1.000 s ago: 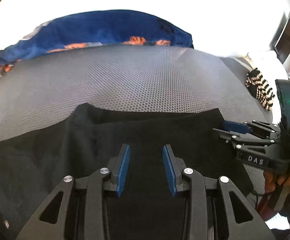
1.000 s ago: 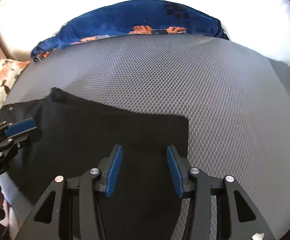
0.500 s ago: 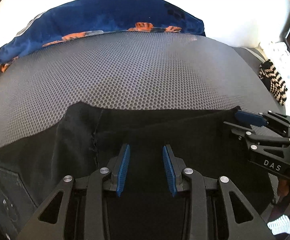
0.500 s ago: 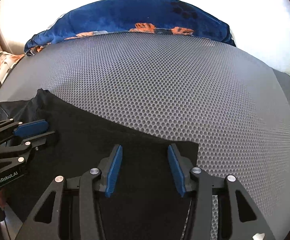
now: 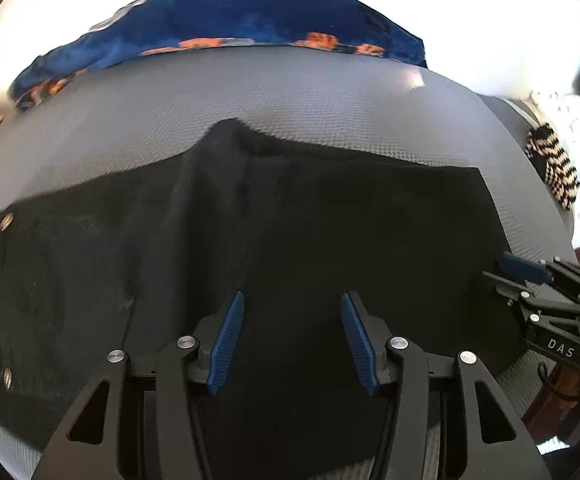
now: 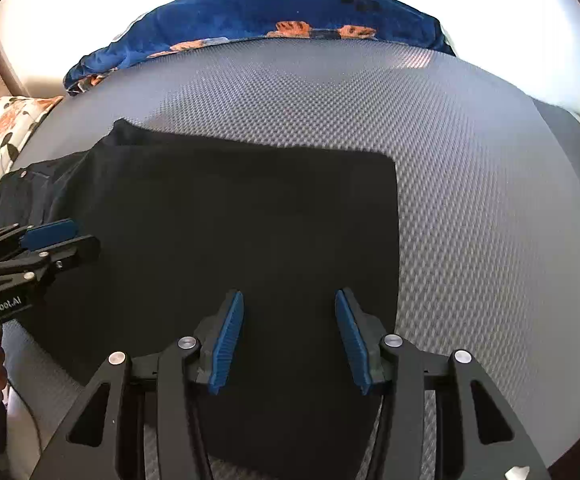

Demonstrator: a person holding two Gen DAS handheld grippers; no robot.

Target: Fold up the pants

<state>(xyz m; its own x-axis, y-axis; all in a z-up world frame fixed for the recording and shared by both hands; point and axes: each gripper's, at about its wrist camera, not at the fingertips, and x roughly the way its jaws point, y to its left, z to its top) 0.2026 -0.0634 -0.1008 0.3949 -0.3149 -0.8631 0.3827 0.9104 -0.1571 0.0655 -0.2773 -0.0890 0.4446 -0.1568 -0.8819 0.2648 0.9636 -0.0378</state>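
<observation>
The black pants (image 5: 329,248) lie flat on a grey mesh mat (image 6: 489,208), folded into a rough rectangle with a squared edge at the right; the waist end with its metal rivets runs off to the left. The left gripper (image 5: 291,336) hangs over the near middle of the pants, its blue pads (image 5: 226,340) spread wide with nothing between them. The right gripper (image 6: 290,336) is likewise spread and empty, over the near right part of the pants, just inside the right edge. Whether either gripper touches the cloth cannot be told. A blue blanket (image 6: 290,12) lies along the mat's far edge, and a striped cloth (image 5: 553,168) lies off to the right.
</observation>
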